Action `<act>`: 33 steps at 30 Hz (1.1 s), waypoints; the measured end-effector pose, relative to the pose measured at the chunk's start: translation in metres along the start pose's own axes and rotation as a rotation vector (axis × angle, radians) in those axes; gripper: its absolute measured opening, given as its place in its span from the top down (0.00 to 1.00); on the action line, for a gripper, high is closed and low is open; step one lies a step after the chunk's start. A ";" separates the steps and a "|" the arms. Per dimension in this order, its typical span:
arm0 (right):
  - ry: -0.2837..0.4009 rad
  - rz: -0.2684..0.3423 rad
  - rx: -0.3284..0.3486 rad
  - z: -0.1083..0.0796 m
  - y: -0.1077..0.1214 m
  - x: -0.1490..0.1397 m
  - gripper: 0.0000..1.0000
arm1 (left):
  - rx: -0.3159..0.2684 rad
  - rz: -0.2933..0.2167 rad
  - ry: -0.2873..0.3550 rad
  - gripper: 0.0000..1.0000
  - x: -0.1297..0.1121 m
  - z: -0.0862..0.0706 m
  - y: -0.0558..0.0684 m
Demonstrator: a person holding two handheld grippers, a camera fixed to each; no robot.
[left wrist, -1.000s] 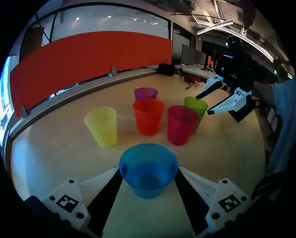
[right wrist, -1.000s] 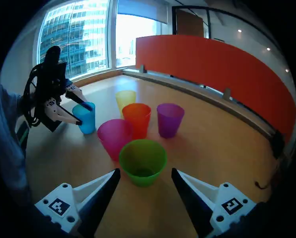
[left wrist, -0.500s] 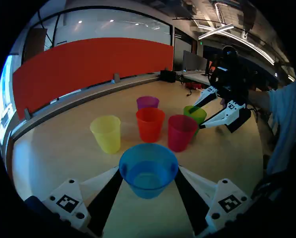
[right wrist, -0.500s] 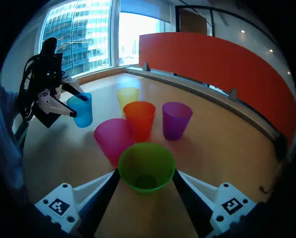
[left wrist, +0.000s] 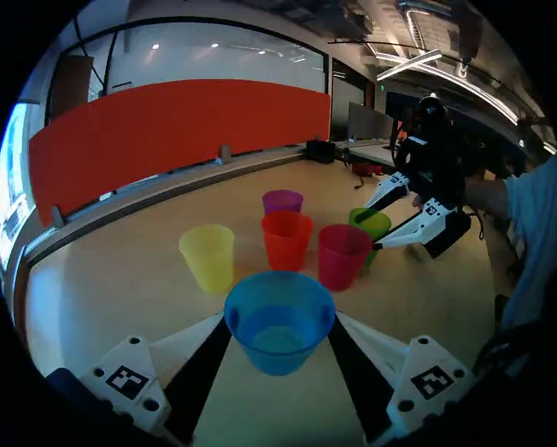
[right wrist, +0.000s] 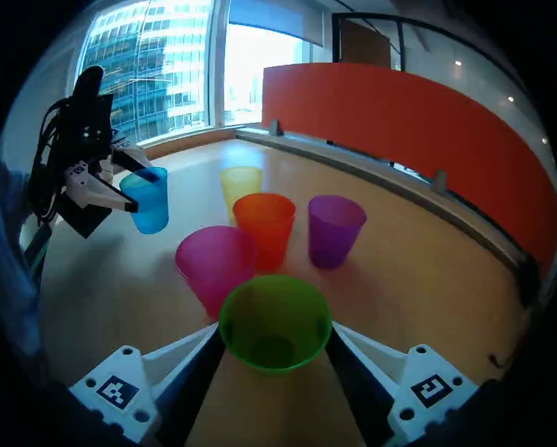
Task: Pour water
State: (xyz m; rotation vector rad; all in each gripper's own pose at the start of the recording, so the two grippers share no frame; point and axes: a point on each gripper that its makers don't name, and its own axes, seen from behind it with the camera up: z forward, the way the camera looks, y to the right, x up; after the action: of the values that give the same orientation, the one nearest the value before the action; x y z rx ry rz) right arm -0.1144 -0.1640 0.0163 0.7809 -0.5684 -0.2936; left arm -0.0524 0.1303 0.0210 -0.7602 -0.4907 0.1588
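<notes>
My left gripper [left wrist: 279, 319] is shut on a blue cup [left wrist: 279, 328] with water in it, held above the wooden table [left wrist: 114, 290]. In the right gripper view that blue cup [right wrist: 147, 203] hangs at the left in the left gripper [right wrist: 145, 194]. My right gripper [right wrist: 275, 328] has both fingers against a green cup [right wrist: 276, 322], which looks nearly empty. From the left gripper view, the right gripper [left wrist: 369, 226] grips the green cup [left wrist: 370, 220] at the right of the cluster.
Yellow [left wrist: 207, 255], orange [left wrist: 286, 238], purple [left wrist: 282, 201] and pink [left wrist: 343, 255] cups stand clustered on the table. A red partition [left wrist: 174, 134] runs along the far edge. A person's sleeve [left wrist: 535, 223] is at the right. Windows [right wrist: 151, 67] lie beyond the left gripper.
The right gripper moved in around the green cup and closed on it. The left gripper lifted the blue cup off the table and higher.
</notes>
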 end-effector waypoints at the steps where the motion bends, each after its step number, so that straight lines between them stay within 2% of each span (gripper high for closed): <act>1: 0.001 -0.002 0.000 -0.001 -0.001 0.001 0.09 | 0.001 -0.003 0.004 0.14 0.001 -0.001 0.000; 12: 0.048 -0.028 -0.034 -0.026 -0.001 0.028 0.09 | 0.029 -0.020 0.080 0.14 0.021 -0.013 -0.005; 21: 0.164 -0.039 -0.039 -0.050 -0.015 0.076 0.09 | 0.071 -0.006 0.168 0.14 0.055 -0.033 -0.013; 33: 0.331 -0.036 -0.043 -0.073 -0.031 0.135 0.09 | 0.103 0.025 0.266 0.14 0.101 -0.053 -0.015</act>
State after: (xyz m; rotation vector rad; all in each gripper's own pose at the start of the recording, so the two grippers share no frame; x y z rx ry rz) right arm 0.0362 -0.2033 0.0015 0.7791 -0.2360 -0.2029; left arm 0.0610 0.1184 0.0361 -0.6753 -0.2184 0.1034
